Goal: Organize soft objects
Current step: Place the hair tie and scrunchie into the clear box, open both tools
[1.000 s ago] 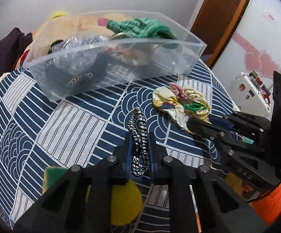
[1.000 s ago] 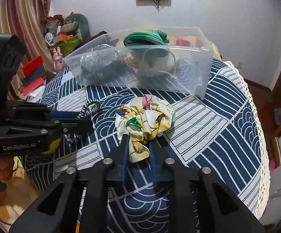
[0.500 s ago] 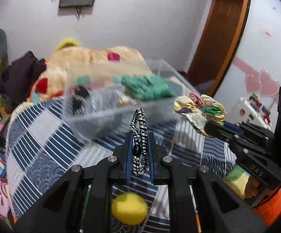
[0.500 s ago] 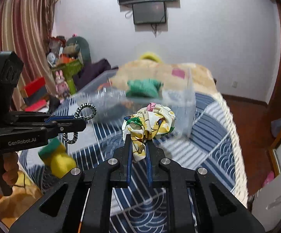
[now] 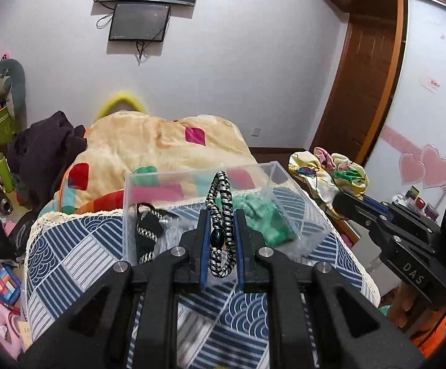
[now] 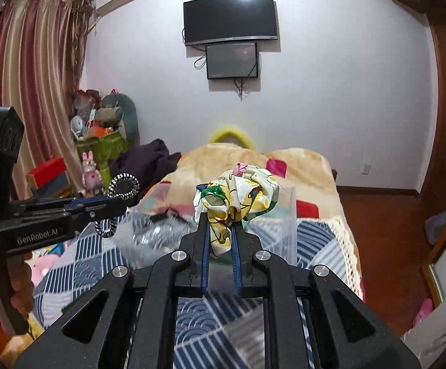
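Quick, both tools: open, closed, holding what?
Left tool: closed on the striped hair tie.
Right tool: closed on the floral scrunchie.

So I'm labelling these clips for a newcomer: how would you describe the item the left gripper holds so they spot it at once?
Start at the clear bin on the blue patterned table. Just in front of it, the left gripper pinches a hair tie standing upright. It is a thin black-and-white braided loop with a dark bead, unlike the puffy yellow floral scrunchie in the right gripper.
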Action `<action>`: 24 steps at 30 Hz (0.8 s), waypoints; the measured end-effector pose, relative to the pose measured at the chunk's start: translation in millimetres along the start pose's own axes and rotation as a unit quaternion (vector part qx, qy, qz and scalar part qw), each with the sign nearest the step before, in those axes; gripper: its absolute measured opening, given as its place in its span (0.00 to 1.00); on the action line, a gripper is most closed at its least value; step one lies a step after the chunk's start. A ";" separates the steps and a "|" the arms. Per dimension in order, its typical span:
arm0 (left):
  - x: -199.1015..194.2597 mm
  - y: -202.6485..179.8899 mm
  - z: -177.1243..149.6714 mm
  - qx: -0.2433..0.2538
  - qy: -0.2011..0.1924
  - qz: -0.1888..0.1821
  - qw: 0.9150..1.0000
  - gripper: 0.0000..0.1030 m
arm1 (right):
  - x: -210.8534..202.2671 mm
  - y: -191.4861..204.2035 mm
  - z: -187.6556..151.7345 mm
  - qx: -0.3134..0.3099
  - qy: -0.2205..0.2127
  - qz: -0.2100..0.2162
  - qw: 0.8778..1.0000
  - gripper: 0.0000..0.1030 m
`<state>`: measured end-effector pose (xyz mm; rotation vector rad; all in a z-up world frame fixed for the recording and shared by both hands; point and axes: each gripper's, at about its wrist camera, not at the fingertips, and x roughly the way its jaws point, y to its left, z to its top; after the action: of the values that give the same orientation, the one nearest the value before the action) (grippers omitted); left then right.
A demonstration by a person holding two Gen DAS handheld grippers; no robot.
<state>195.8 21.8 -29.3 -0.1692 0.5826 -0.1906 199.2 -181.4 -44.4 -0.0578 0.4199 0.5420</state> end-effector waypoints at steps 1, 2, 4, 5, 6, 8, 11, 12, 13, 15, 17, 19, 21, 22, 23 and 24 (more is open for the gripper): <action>4.6 0.1 1.1 -0.001 0.003 0.001 1.000 0.13 | 3.0 -1.0 1.3 0.003 0.001 0.001 1.000 0.11; 11.6 1.3 2.3 -0.003 0.007 0.003 1.000 0.13 | 6.6 -2.2 1.8 0.006 0.004 0.001 1.000 0.11; 22.8 3.2 1.6 -0.006 0.018 0.004 1.000 0.13 | 14.8 -3.6 1.1 0.012 0.014 0.000 1.000 0.11; 29.9 4.8 1.3 -0.006 0.024 0.006 1.000 0.13 | 21.6 -4.2 0.1 0.015 0.021 0.000 1.000 0.11; 39.7 6.7 0.5 -0.008 0.034 0.009 0.999 0.13 | 25.8 -4.9 -0.9 0.016 0.027 -0.002 1.000 0.11; 53.4 7.0 -2.1 -0.009 0.050 0.012 0.999 0.13 | 39.4 -6.1 -5.3 0.021 0.044 -0.005 0.999 0.11; 74.7 7.7 -6.4 0.000 0.074 0.027 0.997 0.13 | 54.4 -9.7 -11.9 0.029 0.071 -0.012 0.997 0.11; 82.3 7.5 -8.2 0.005 0.085 0.030 0.996 0.13 | 56.8 -11.5 -13.3 0.030 0.077 -0.015 0.996 0.11; 86.0 7.1 -9.7 0.006 0.091 0.028 0.995 0.13 | 59.6 -12.6 -15.9 0.031 0.084 -0.017 0.996 0.11; 94.3 7.4 -13.9 0.003 0.108 0.015 0.994 0.13 | 62.6 -15.5 -21.0 0.035 0.097 -0.019 0.994 0.11; 98.1 5.9 -16.6 0.002 0.118 0.014 0.993 0.14 | 64.9 -17.9 -25.2 0.037 0.111 -0.017 0.993 0.11; 99.6 3.2 -19.4 0.007 0.124 0.015 0.992 0.15 | 66.0 -18.4 -25.0 0.029 0.118 -0.015 0.992 0.11; 95.2 1.9 -21.3 0.010 0.122 0.018 0.992 0.26 | 63.6 -14.6 -23.7 0.019 0.124 -0.019 0.992 0.15; 92.8 0.7 -21.1 0.010 0.119 0.017 0.993 0.30 | 62.6 -13.3 -23.2 0.015 0.127 -0.019 0.992 0.15; 87.7 0.5 -21.3 0.009 0.113 0.014 0.993 0.34 | 60.5 -11.1 -23.7 0.011 0.128 -0.017 0.992 0.19; 82.7 0.1 -21.3 0.010 0.108 0.012 0.994 0.36 | 58.5 -8.7 -23.6 0.006 0.129 -0.017 0.991 0.21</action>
<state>251.6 1.0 -90.6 -0.1238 0.7983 -0.1931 240.1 -164.2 -90.0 -0.1241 0.6737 0.5000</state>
